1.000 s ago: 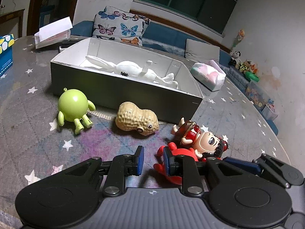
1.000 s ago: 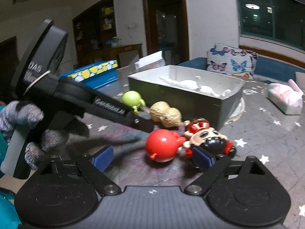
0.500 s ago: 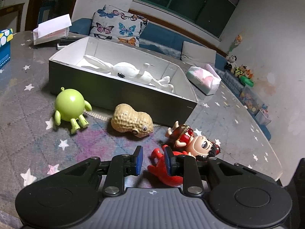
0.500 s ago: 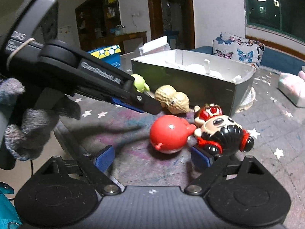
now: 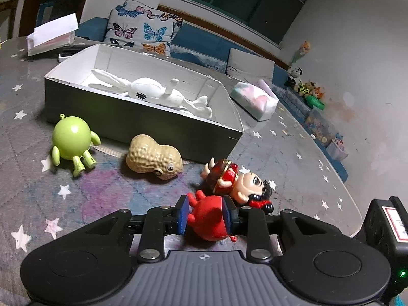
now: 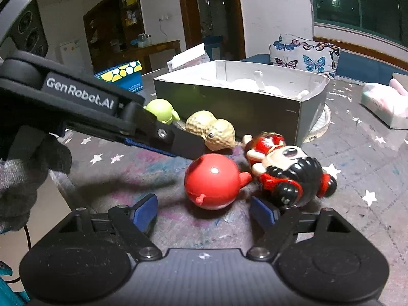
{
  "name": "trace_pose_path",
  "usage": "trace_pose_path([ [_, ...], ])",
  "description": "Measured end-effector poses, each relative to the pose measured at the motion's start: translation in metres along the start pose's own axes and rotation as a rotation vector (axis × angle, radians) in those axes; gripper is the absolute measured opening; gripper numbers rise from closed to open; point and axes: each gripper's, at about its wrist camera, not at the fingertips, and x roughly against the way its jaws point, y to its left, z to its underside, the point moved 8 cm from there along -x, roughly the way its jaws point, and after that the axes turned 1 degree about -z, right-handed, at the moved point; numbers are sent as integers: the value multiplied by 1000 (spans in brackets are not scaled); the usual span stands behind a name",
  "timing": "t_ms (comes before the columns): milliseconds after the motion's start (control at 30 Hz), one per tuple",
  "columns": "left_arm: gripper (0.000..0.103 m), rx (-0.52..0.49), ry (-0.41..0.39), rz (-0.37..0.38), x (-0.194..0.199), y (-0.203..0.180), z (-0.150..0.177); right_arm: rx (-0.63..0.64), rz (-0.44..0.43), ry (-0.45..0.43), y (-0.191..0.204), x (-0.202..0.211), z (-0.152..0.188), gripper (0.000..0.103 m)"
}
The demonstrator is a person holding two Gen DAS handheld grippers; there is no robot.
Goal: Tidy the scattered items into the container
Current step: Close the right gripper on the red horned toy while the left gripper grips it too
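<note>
Left gripper [image 5: 206, 214] clamped on the red ball toy [image 5: 209, 220] on the table, its stubby limb pointing toward the doll [image 5: 237, 182] lying alongside, touching. Right gripper [image 6: 202, 210] jaws apart, near the same toy. Peanut [image 5: 153, 159] and green figure [image 5: 71, 141] lie before the box [image 5: 142, 125], the rabbit [image 5: 150, 93] stretched lengthwise inside it.

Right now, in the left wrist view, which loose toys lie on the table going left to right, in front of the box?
Green round toy → peanut toy → red round toy, between the left tongs → black-haired doll, lying on its side beside it.
</note>
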Motion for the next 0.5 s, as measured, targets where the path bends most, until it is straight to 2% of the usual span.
trace_pose_path([
  [133,32,-4,16,-3,-5,1,1,6,-10,-8,3,-3,-5,74],
  [267,33,6,24,13,-5,3,1,10,-4,-12,4,-6,-7,73],
  [333,33,8,25,17,-4,5,1,13,-15,-15,6,-7,-8,68],
  [500,36,30,46,52,-3,8,5,28,-37,-17,12,-8,-11,65],
])
